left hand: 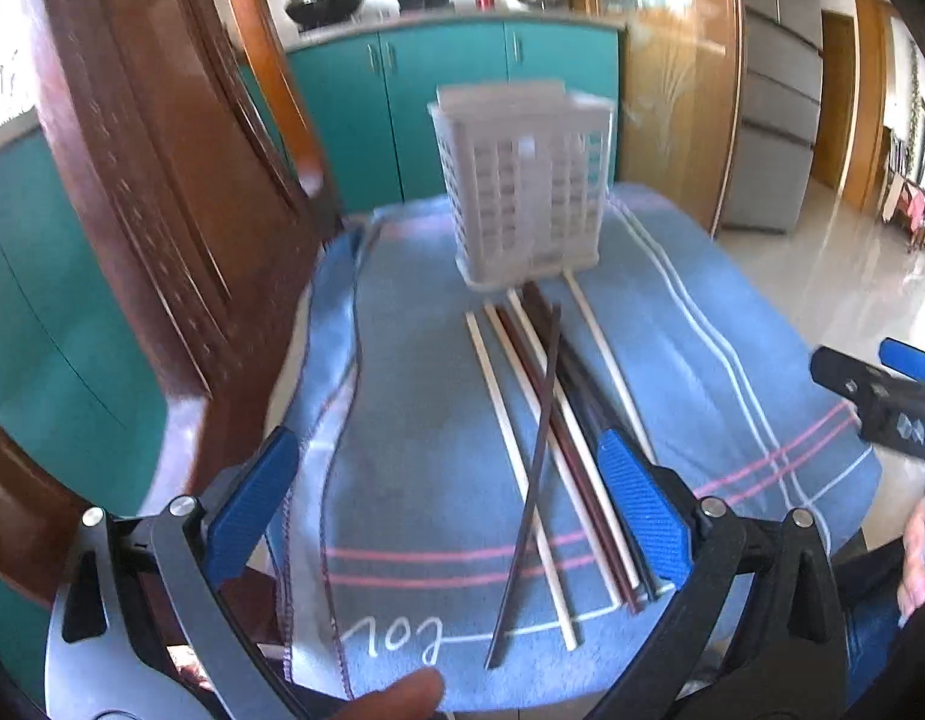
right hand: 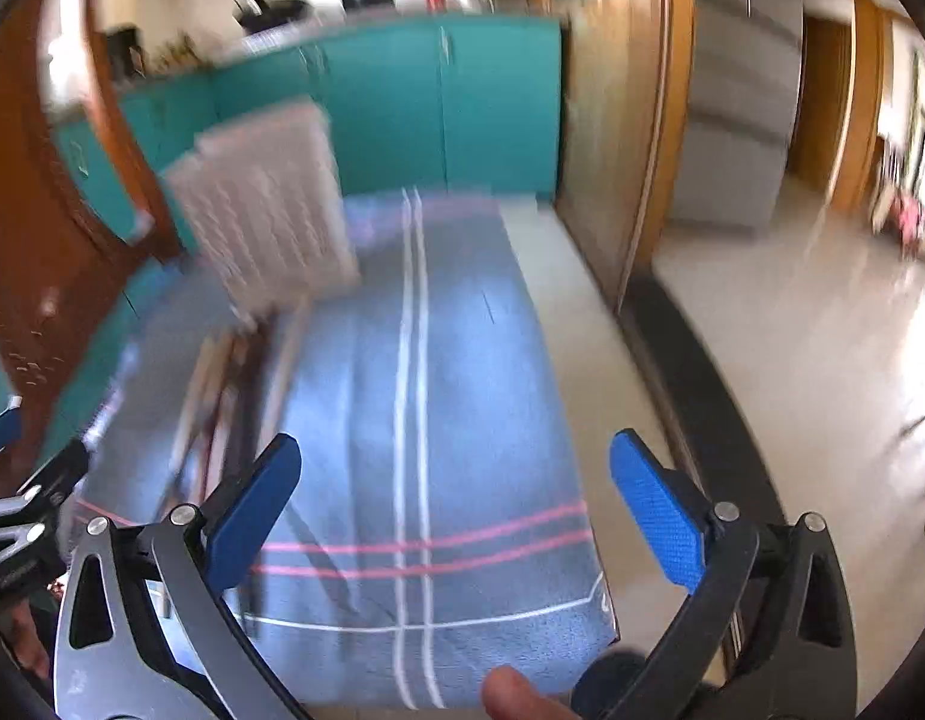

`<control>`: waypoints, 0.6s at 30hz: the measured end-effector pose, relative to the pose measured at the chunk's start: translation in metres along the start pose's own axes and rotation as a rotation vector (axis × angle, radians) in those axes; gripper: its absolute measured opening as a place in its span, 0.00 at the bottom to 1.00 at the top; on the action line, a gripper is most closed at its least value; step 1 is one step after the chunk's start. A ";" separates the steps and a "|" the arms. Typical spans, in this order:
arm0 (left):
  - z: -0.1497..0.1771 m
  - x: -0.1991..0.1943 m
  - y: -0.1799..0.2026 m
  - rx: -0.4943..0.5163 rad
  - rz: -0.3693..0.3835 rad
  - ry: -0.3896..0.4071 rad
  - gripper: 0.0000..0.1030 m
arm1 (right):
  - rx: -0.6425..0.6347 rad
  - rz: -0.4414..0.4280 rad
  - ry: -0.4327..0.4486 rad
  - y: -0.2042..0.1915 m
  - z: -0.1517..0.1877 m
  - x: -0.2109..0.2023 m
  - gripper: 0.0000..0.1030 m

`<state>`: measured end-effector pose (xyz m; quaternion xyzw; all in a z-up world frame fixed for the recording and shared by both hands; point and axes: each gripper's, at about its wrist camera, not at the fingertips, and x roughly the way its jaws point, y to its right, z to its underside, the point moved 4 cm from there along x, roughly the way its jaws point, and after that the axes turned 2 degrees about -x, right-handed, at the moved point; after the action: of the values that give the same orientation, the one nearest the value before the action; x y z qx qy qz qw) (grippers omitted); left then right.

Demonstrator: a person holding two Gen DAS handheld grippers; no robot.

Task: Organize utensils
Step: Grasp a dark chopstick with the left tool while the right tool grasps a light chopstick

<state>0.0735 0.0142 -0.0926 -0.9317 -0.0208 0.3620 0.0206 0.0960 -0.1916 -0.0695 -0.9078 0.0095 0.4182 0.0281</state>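
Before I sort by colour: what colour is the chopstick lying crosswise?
Dark brown chopstick, clearest in the left wrist view.

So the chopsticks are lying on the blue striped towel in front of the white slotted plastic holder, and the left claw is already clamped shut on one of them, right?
Not quite. The left wrist view shows the left claw open, gripping nothing. The chopsticks do lie on the blue striped towel, in front of the white slotted plastic holder.
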 end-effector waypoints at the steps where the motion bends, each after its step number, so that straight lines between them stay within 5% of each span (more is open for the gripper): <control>1: 0.002 0.002 -0.001 -0.010 0.017 -0.017 0.96 | -0.015 -0.013 -0.023 -0.004 -0.003 0.006 0.98; 5: 0.008 0.008 -0.009 -0.080 0.085 -0.095 0.89 | -0.091 -0.154 -0.138 -0.045 -0.032 0.040 0.96; 11: 0.010 0.016 -0.003 -0.093 0.136 -0.141 0.61 | -0.171 -0.178 -0.292 -0.096 -0.056 0.111 0.52; 16: 0.003 0.031 0.014 -0.054 0.187 -0.172 0.61 | -0.202 -0.154 -0.313 -0.113 -0.053 0.135 0.48; 17: -0.003 0.037 0.019 -0.042 0.212 -0.201 0.61 | -0.221 -0.144 -0.308 -0.116 -0.055 0.137 0.42; 18: -0.009 0.044 0.024 -0.029 0.221 -0.223 0.58 | -0.237 -0.138 -0.304 -0.119 -0.056 0.138 0.23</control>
<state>0.1125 -0.0072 -0.1163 -0.8825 0.0745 0.4631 -0.0351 0.2328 -0.0755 -0.1330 -0.8298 -0.1067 0.5455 -0.0493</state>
